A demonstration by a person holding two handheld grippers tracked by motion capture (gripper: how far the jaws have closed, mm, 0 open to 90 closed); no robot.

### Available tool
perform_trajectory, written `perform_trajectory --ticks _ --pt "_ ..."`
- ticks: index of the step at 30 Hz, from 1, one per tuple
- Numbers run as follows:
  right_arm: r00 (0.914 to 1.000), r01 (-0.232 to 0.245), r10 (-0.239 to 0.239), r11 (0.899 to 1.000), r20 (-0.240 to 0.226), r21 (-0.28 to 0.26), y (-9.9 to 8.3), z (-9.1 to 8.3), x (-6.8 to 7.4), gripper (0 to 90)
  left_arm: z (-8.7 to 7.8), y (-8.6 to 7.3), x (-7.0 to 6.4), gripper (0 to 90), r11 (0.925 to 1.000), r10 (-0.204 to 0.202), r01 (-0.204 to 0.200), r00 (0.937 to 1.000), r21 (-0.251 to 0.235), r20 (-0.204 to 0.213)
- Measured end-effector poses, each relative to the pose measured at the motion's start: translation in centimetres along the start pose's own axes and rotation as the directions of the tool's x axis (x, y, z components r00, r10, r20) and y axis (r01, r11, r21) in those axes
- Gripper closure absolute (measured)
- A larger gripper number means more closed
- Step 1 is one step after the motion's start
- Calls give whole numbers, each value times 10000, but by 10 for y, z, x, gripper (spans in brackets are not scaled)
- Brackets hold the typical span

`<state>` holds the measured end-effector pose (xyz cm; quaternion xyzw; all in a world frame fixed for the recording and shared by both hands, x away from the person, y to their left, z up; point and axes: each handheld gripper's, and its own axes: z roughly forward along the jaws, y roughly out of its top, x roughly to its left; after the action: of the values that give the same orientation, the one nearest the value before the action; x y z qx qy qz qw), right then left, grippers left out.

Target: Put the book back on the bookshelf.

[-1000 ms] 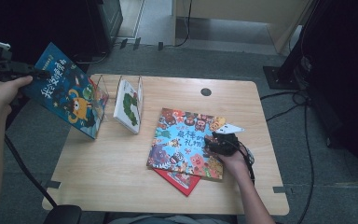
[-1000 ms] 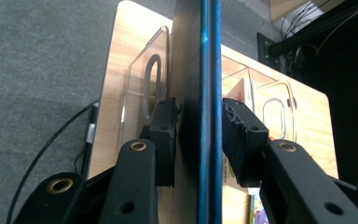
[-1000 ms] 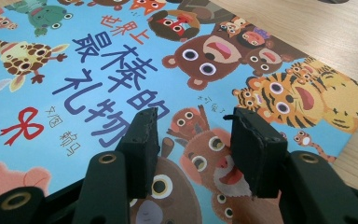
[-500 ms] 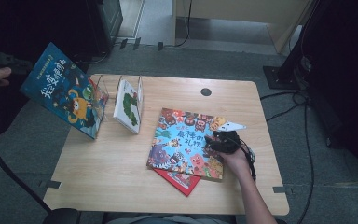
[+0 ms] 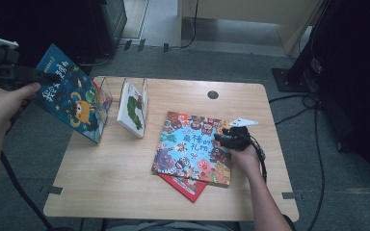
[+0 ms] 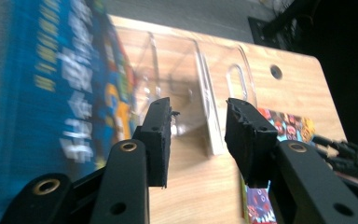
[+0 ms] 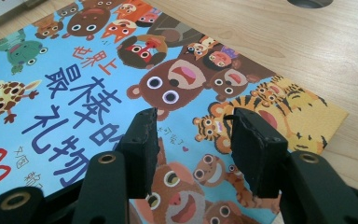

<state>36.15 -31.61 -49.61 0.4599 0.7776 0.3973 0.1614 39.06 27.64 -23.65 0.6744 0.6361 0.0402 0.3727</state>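
A blue picture book (image 5: 72,102) leans tilted against the left end of a clear rack (image 5: 107,91) at the table's left edge. My left gripper (image 5: 46,76) hovers at the book's upper left edge, open, with nothing between its jaws. In the left gripper view the blue book (image 6: 51,102) lies left of the left gripper (image 6: 198,135) and the rack (image 6: 205,79) is ahead. My right gripper (image 5: 224,139) rests open over a colourful animal book (image 5: 192,147); the animal book's cover (image 7: 74,84) lies beneath the right gripper (image 7: 193,144).
A white caterpillar book (image 5: 132,109) stands in the rack's right slot. A red book (image 5: 185,186) pokes out from under the animal book. The wooden table (image 5: 115,192) has a round hole (image 5: 213,95) at the back. Cables lie on the floor to the right.
My left hand drew back to the left edge of the high view, then came in again beside the blue book. The book sits slightly lower. The right gripper has stayed put.
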Motion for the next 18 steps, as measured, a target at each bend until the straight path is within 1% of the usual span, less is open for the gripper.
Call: perform_trajectory --ticks 2,3,4,5,7,8,9,10,11,13,15,16,18 --pt "10000 -2 3 10000 -76 9 0 -1 -2 512 9 -7 -5 605 9999 78 -80 9999 133 145" --pt "9999 94 -94 10000 -122 8 0 -2 -2 512 13 -11 -8 603 9998 137 -139 9998 175 138" --pt "9997 244 -244 9997 -73 16 1 -3 -2 512 16 -14 -9 603 9996 161 -164 9998 212 135" --pt "9994 348 -348 9994 -69 46 1 -3 -2 512 21 -19 -12 604 9992 247 -253 9995 310 179" --pt "9982 596 -596 9982 -26 52 2 -4 -4 519 28 -27 -17 619 9985 441 -447 9988 309 201" --pt "9978 661 -661 9978 93 0 3 -3 -6 524 33 -32 -19 630 9982 516 -523 9984 297 229" --pt "9976 697 -697 9975 44 -123 3 -2 -8 525 36 -36 -20 628 9981 531 -541 9981 304 327" --pt "9979 651 -652 9977 -19 -203 3 -1 -9 533 39 -40 -20 626 9980 556 -569 9976 293 414" --pt "9987 510 -512 9984 -47 -238 4 0 -10 538 43 -44 -21 625 9979 578 -589 9976 281 377" --pt "9996 231 -233 9997 -157 -124 7 4 -13 538 51 -52 -21 620 9969 684 -696 9971 359 339" --pt "9995 212 -212 9998 -235 -27 10 8 -14 538 58 -59 -21 609 9966 687 -701 9971 439 312" --pt "9995 155 -156 9999 -261 -57 10 9 -13 540 63 -63 -20 603 9964 716 -732 9967 426 373" --pt "9993 77 -80 9999 -369 -101 12 11 -13 541 70 -70 -18 566 9974 597 -618 9967 368 557"
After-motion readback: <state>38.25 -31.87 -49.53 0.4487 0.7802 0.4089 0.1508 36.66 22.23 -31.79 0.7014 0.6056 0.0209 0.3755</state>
